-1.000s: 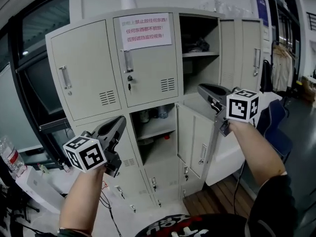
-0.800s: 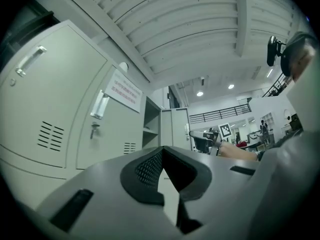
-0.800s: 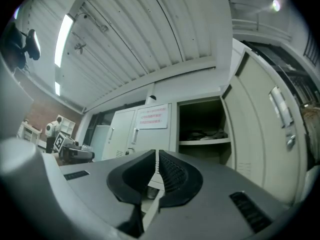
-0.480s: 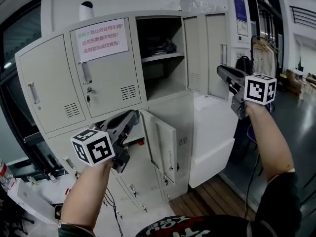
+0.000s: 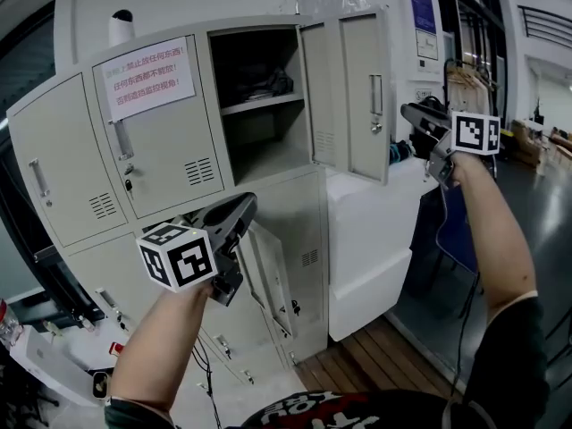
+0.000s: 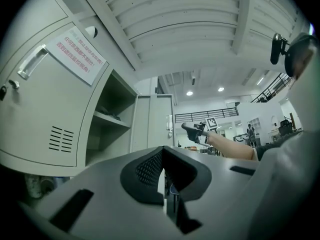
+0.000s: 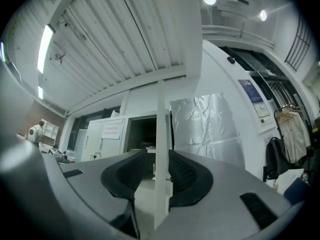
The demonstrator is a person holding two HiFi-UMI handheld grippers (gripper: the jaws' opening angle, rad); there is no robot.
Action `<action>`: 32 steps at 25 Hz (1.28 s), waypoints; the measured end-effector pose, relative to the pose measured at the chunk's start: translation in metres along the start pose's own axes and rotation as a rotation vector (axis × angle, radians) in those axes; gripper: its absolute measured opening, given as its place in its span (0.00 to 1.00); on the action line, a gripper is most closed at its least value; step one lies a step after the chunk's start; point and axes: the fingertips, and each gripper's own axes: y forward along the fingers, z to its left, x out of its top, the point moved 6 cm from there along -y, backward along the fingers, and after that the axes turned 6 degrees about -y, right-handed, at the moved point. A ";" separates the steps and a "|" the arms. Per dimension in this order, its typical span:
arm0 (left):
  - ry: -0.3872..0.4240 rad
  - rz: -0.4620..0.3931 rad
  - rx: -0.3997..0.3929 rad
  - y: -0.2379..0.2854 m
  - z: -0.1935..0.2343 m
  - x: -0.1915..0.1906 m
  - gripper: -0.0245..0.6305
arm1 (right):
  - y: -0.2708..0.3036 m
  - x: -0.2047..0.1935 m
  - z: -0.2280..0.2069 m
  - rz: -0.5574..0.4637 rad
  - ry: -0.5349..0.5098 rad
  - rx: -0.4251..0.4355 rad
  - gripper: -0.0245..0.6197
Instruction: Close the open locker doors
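The grey locker cabinet [image 5: 161, 150] has its top right door [image 5: 353, 96] swung wide open, showing a shelf [image 5: 259, 105]. A lower door [image 5: 268, 280] stands ajar below it. My right gripper [image 5: 413, 114] is held up at the free edge of the top door. In the right gripper view that edge [image 7: 161, 134] runs upright between the jaws of the right gripper [image 7: 160, 156]; they have just been opening and stand open around it. My left gripper [image 5: 237, 217] is shut and hovers just in front of the lower door. The left gripper view shows the left gripper [image 6: 162, 151] holding nothing.
A paper notice [image 5: 147, 77] is stuck on a closed upper door. A white box-like unit [image 5: 371, 239] stands right of the cabinet on a wooden floor [image 5: 366, 369]. Cables and clutter [image 5: 63, 365] lie at lower left. Clothes [image 5: 465, 88] hang at far right.
My right gripper has gone from the lower door up to the top door's edge. The lower door has swung from wide open to ajar. My left gripper came closer to it.
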 end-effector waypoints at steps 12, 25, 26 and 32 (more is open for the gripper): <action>-0.003 0.014 0.019 0.016 0.001 -0.009 0.05 | 0.041 -0.016 -0.019 -0.021 0.009 0.178 0.29; 0.000 -0.003 0.036 0.006 0.014 -0.005 0.05 | 0.061 -0.020 -0.010 -0.027 0.007 0.260 0.29; 0.000 -0.003 0.036 0.005 0.014 -0.004 0.05 | 0.062 -0.019 -0.006 -0.031 0.000 0.279 0.28; -0.002 -0.007 0.038 0.000 0.019 -0.003 0.05 | 0.067 -0.018 0.009 -0.035 0.003 0.332 0.29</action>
